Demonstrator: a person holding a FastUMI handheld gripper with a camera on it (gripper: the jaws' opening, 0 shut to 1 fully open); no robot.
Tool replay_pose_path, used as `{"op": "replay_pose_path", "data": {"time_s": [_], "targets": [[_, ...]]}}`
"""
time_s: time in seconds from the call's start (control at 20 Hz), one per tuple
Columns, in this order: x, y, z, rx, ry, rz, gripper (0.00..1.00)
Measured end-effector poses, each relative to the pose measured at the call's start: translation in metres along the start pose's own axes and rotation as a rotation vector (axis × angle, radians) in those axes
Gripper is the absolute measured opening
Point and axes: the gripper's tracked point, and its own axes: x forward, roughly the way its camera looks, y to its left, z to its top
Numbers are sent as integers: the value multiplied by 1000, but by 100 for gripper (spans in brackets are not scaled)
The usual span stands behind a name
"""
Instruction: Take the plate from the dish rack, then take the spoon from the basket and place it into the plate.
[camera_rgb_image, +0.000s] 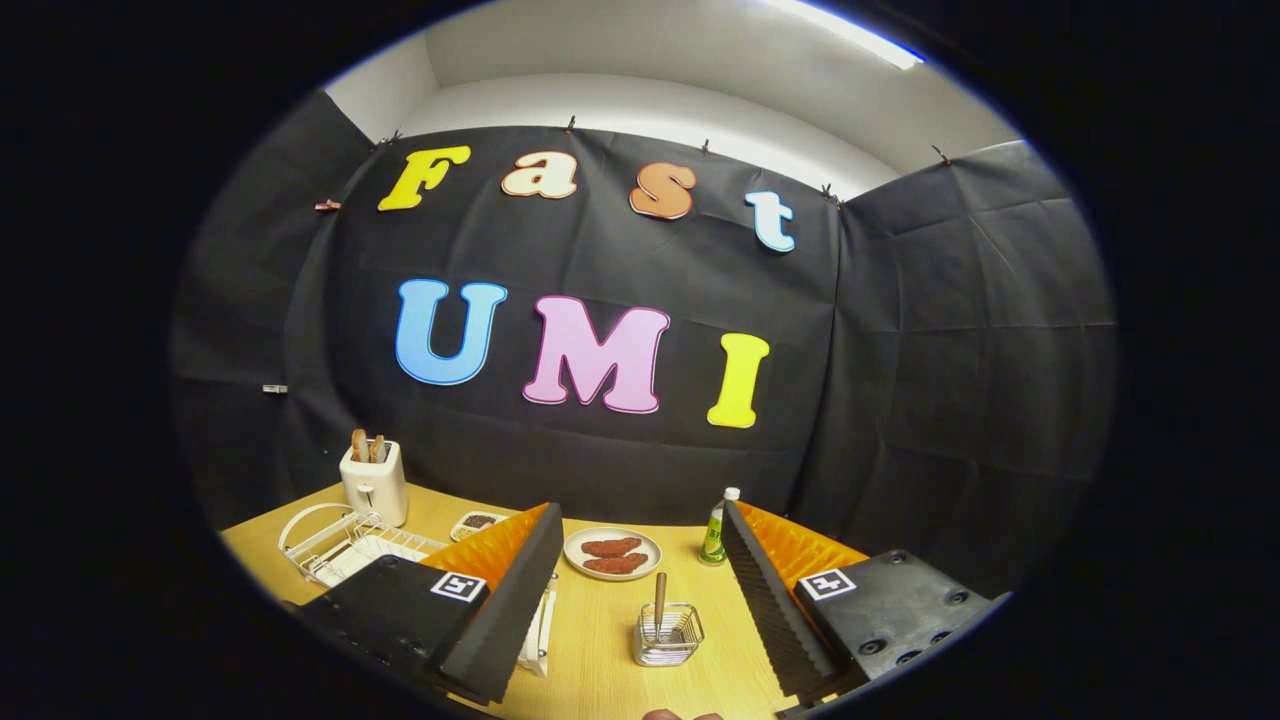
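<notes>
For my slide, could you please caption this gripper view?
Open gripper hovers over a wooden table, a handled utensil upright in the small wire basket between its fingers, white wire dish rack beside it.

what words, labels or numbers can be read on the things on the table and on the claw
None can be read.
Green bottle: its label is too small and blurred to read.
Two square markers on the claw: black-and-white patterns, no words.
Toaster and wire basket: no text visible.
The claw stands open, with the basket between its fingers.
</notes>
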Motion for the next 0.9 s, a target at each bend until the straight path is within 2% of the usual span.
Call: {"op": "replay_pose_path", "data": {"time_s": [0.45,0.55,0.7,0.9], "targets": [[53,66,-7,9,97,99,97],[70,86,-19,-9,143,117,98],[90,114,-44,-99,219,150,98],[105,155,-83,-105,322,204,98]]}}
